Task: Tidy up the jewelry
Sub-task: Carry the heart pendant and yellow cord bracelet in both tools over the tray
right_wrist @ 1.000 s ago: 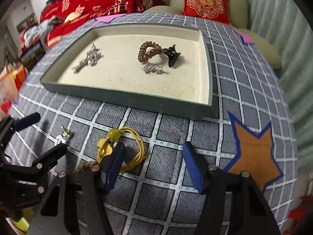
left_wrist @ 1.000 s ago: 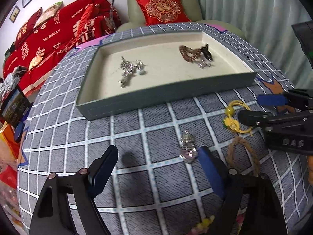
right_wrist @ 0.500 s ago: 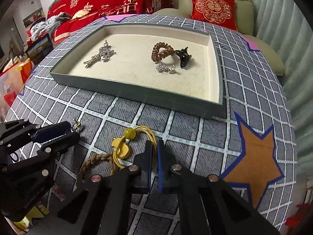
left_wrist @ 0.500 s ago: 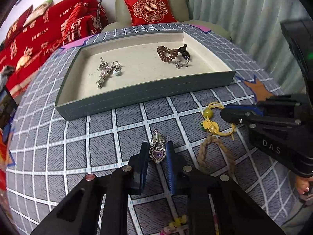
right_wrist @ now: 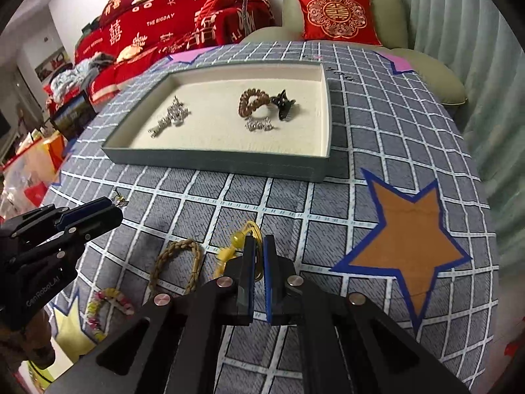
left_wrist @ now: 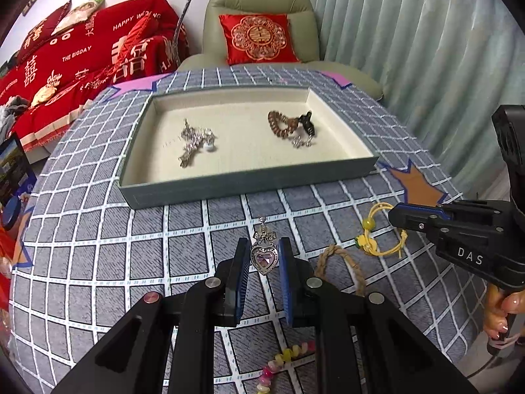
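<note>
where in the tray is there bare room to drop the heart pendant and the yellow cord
Bare lining runs along the tray's near wall and down the middle, between the silver brooch pile and the brown coil tie. It is crowded at the far right, where the tie, black claw clip and small silver piece bunch together.

Bare cloth (left_wrist: pixel 203 229) up to tray's near wall (left_wrist: pixel 249 180), open tray middle beyond

A second ago both grippers stood open over the cloth. Now the left gripper (left_wrist: pixel 264 256) is clamped on the heart pendant (left_wrist: pixel 264 259), and the right gripper (right_wrist: pixel 259 256) pinches the yellow cord bracelet (right_wrist: pixel 241 246); both pieces are lifted.
</note>
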`<action>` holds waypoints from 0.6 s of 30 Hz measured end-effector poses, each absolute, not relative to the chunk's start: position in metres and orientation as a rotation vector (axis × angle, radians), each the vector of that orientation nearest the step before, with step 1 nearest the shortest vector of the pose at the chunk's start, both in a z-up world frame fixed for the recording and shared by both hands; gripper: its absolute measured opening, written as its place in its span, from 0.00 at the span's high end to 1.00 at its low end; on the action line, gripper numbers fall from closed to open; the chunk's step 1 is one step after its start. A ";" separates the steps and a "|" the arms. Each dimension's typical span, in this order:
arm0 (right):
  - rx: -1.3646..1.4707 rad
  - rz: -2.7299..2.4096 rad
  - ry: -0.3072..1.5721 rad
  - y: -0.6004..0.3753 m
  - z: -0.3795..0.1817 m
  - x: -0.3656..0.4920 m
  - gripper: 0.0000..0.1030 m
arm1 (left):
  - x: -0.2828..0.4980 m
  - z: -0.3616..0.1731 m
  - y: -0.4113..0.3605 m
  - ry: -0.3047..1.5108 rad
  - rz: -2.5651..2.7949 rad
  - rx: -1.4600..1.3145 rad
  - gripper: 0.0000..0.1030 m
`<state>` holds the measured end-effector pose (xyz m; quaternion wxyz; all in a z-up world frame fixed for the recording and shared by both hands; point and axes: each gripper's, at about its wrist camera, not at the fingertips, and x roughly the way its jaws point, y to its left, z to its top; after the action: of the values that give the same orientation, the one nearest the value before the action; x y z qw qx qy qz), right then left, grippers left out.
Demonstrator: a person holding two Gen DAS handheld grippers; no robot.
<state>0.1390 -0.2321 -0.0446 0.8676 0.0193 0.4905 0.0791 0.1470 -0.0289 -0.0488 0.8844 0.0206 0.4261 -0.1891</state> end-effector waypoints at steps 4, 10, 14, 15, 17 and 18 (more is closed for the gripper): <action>0.050 0.172 1.005 -0.233 -0.032 0.135 0.95 | 0.146 -0.039 -0.025 0.863 -0.393 0.036 0.74; 0.052 0.185 0.958 -0.230 -0.008 0.135 0.95 | 0.149 -0.023 -0.015 0.827 -0.379 0.021 0.74; 0.069 0.198 0.923 -0.229 0.010 0.141 0.95 | 0.155 -0.013 -0.008 0.803 -0.356 0.013 0.74; 0.070 0.199 0.917 -0.229 0.013 0.142 0.95 | 0.158 -0.011 -0.006 0.798 -0.348 0.009 0.74; 0.077 0.202 0.904 -0.229 0.020 0.148 0.95 | 0.165 -0.007 -0.001 0.790 -0.332 0.000 0.74; 0.081 0.203 0.901 -0.229 0.022 0.150 0.95 | 0.169 -0.005 0.001 0.785 -0.325 -0.005 0.74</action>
<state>0.1501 -0.2291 0.0221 0.8945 0.0391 0.4345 0.0979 0.1686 0.0014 -0.0049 0.9111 -0.0024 0.3810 -0.1575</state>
